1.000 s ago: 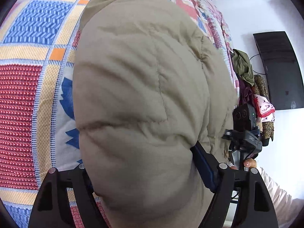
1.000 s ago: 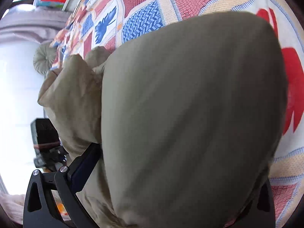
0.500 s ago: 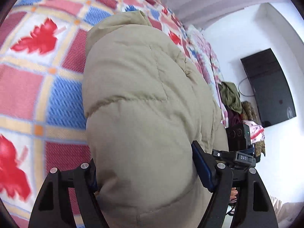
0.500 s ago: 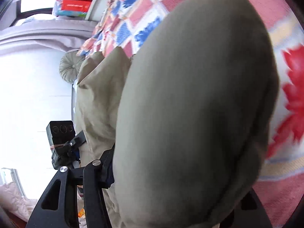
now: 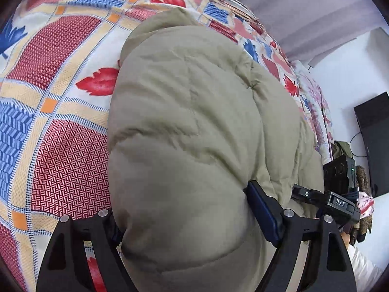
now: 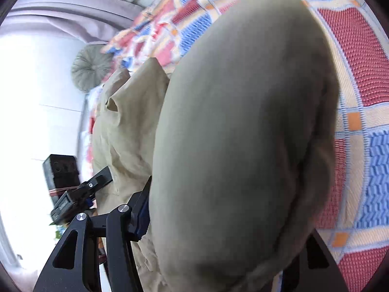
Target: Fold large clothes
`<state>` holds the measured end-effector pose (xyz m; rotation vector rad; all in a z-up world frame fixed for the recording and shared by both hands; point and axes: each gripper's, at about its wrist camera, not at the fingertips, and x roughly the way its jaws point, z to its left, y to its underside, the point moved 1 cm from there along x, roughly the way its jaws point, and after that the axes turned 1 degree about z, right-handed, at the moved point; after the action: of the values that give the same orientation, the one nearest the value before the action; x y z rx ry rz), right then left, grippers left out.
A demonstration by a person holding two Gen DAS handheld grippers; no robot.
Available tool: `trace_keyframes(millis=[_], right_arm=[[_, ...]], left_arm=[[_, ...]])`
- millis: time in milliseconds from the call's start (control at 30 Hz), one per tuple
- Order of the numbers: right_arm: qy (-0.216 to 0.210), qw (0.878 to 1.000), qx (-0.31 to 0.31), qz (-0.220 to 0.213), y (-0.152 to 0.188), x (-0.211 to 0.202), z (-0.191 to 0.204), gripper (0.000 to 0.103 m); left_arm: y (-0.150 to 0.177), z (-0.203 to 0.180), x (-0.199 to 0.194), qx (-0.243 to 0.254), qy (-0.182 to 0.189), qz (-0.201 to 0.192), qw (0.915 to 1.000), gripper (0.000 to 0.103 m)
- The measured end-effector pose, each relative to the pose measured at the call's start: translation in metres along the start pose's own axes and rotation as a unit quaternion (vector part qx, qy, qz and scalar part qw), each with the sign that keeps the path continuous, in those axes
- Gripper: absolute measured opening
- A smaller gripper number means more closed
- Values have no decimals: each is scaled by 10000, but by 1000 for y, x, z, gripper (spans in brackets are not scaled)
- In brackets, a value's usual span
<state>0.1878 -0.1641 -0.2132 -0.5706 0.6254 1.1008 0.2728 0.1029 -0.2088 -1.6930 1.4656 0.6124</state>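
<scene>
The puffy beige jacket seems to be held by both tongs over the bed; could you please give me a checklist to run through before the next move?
1. Left tongs gripping the puffy beige jacket: ok, padding bulges between the fingers.
2. Right tongs gripping the jacket: ok, though the right finger is mostly hidden.
3. Patterned bedspread beneath as landing surface: ok.
4. Tongs apart from each other: ok, the other tool shows off to the side in each view.
5. Fold edges aligned: cannot tell, the jacket fills both views.
</scene>
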Motion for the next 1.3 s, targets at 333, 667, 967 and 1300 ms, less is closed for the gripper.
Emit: trace_keyframes(millis=[333,667,967,1300], right_arm=[[559,9971,459,-215,15,-35,-28,73],[1080,9909,-13,-805,65,-123,-5,37],[1351,9884,-697,-20,84,-41,40,27],[1365,9905,34,-148,108,-27,-5,22]], left_arm=[[22,-11,-48,335,-1158,-541,9912,93],[79,-30,-77,775,-1560,-488,9835,93],[101,-39,-35,944,-1667,-75,9814,94],[112,-50,-37,896,-2052,43,9746,94]])
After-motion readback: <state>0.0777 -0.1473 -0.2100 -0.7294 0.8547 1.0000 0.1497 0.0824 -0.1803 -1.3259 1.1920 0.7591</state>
